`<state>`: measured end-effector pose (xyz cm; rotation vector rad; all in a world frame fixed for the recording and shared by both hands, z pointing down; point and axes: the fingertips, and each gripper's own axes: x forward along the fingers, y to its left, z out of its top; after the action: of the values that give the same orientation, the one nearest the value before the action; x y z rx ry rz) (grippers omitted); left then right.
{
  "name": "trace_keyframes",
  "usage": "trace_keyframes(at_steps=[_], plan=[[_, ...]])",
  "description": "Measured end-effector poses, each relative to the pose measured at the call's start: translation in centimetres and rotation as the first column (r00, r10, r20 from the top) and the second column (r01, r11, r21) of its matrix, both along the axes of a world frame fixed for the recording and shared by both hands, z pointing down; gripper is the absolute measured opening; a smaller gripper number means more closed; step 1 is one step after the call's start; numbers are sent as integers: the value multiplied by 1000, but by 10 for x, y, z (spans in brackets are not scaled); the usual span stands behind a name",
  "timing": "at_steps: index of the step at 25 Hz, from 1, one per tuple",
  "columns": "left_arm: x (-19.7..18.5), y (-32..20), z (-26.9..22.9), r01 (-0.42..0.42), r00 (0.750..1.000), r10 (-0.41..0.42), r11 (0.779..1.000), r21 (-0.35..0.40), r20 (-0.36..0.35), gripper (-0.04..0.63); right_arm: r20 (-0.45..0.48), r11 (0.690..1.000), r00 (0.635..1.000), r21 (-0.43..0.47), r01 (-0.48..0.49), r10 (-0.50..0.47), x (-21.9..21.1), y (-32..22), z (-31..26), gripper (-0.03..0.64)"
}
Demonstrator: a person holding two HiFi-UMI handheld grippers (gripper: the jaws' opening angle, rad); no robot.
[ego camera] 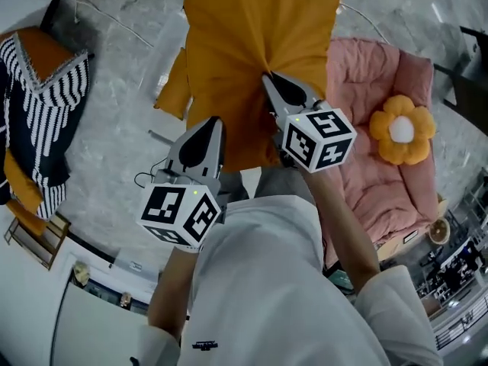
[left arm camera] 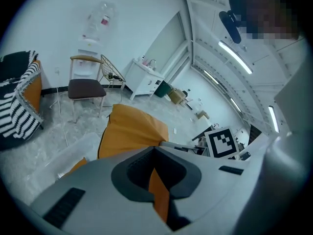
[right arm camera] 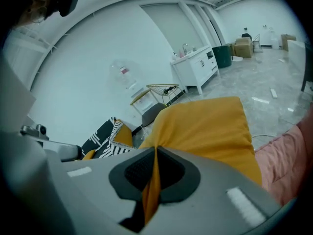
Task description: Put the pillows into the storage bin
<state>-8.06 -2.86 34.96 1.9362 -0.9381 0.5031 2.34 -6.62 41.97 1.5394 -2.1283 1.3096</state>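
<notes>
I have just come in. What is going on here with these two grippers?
A person holds a gripper in each hand, and both are shut on one large mustard-yellow fabric pillow, held up over the grey floor. The left gripper pinches its near edge, and the right gripper pinches a fold nearer the middle. A black-and-white striped pillow lies at the left. A pink padded cushion with a yellow flower-shaped pillow on it lies at the right. No storage bin is clearly in view.
</notes>
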Motion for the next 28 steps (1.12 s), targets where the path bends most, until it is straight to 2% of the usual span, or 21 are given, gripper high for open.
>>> trace_keyframes(at_steps=[9, 14, 19, 23, 28], plan=[[-58, -6, 6, 160, 987, -160, 987, -13, 32, 9, 89, 988, 987, -57, 142, -136, -90, -8, 35, 17], [-80, -2, 13, 217, 975, -216, 976, -29, 48, 9, 97, 966, 968, -97, 240, -231, -138, -1, 66, 15], [-98, 7, 24, 265, 963, -261, 963, -54, 72, 9, 101, 945, 955, -144, 292, -280, -167, 6, 101, 15], [-109, 11, 31, 295, 954, -290, 953, -73, 80, 9, 91, 940, 959, -193, 281, -268, -178, 3, 130, 15], [-120, 19, 41, 334, 941, -326, 938, -94, 94, 9, 150, 929, 976, -314, 197, -156, -184, 3, 176, 16]])
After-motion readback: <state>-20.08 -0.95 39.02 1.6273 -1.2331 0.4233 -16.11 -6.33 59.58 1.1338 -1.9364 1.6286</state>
